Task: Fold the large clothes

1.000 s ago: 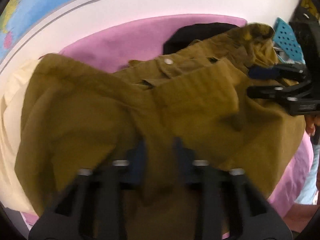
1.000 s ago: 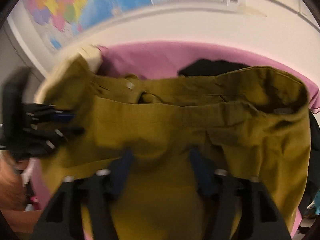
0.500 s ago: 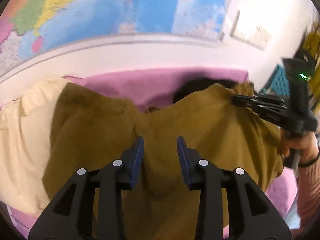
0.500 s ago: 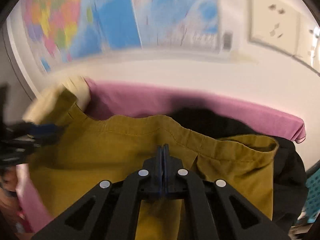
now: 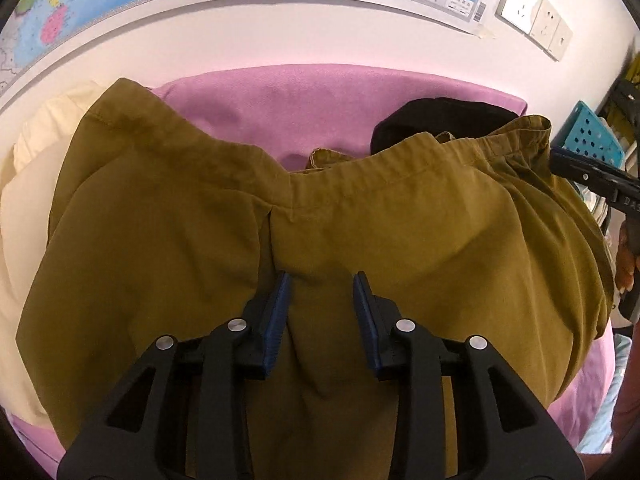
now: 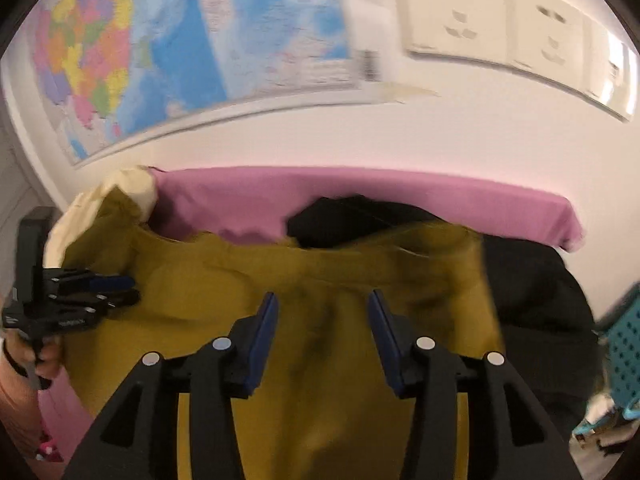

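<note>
Olive-brown trousers (image 5: 400, 232) lie spread on the pink cover (image 5: 320, 100), waistband toward the wall. My left gripper (image 5: 322, 280) hovers over their middle, open, and the cloth under it is not pinched. It also shows at the left edge of the right wrist view as the left gripper (image 6: 100, 292), held by a hand. My right gripper (image 6: 323, 299) is above the trousers (image 6: 320, 280) near the waistband. Its jaws are opening and the pads are clear of the cloth. In the left wrist view the right gripper (image 5: 592, 178) reaches in from the right edge.
A black garment (image 5: 440, 116) lies behind the trousers at the right, and a cream garment (image 5: 32, 184) at the left. A blue perforated basket (image 5: 592, 136) stands at the far right. The wall close behind carries a map and sockets (image 5: 532, 16).
The left gripper let go of the olive cloth and stayed open. The right gripper, shut half a second ago, has opened. The trousers now lie flatter, waistband toward the wall.
</note>
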Demonstrator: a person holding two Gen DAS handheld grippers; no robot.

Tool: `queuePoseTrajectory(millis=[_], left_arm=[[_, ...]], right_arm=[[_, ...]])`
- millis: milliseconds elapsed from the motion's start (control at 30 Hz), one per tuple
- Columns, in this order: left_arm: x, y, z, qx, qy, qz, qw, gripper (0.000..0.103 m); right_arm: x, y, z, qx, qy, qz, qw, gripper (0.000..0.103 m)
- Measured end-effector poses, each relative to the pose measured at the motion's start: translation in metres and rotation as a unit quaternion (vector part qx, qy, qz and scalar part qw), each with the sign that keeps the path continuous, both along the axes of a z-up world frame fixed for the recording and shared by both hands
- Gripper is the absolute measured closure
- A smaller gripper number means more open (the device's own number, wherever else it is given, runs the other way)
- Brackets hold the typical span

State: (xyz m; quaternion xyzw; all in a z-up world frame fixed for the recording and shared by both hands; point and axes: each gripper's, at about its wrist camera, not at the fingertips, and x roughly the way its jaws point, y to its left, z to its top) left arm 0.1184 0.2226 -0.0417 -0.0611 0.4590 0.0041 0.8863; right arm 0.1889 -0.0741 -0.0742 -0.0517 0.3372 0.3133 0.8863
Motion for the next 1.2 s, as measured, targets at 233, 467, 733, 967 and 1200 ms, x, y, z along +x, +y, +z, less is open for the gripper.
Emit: queuePoseTrajectory(millis=[233, 467, 733, 967, 1200], left_arm=[[-0.009, -0.008, -0.008, 0.041, -0.024, -0.007, 0.9988, 0.063], [-0.026, -0.019, 0.002, 0.078, -0.042, 0.010, 0.9960, 0.052], [-0.063, -0.018, 0.020, 0.093, -0.078, 0.023, 0.9924, 0.041], [-0.072, 0.013, 0.001, 0.048, -0.081, 0.038, 0.9948, 0.042], [-0.069, 0.028, -0.018, -0.003, -0.092, 0.047, 0.9946, 0.043]], right_arm=[[0.047, -0.044, -0.062, 0.046, 0.083, -0.034, 0.995, 0.066], [0.009, -0.060, -0.036, 0.075, 0.049, -0.022, 0.996, 0.063], [-0.052, -0.050, -0.034, 0.083, 0.027, 0.026, 0.996, 0.058], [-0.037, -0.054, -0.076, 0.092, 0.047, 0.016, 0.994, 0.056], [-0.027, -0.054, -0.085, 0.111, 0.054, 0.011, 0.992, 0.056]])
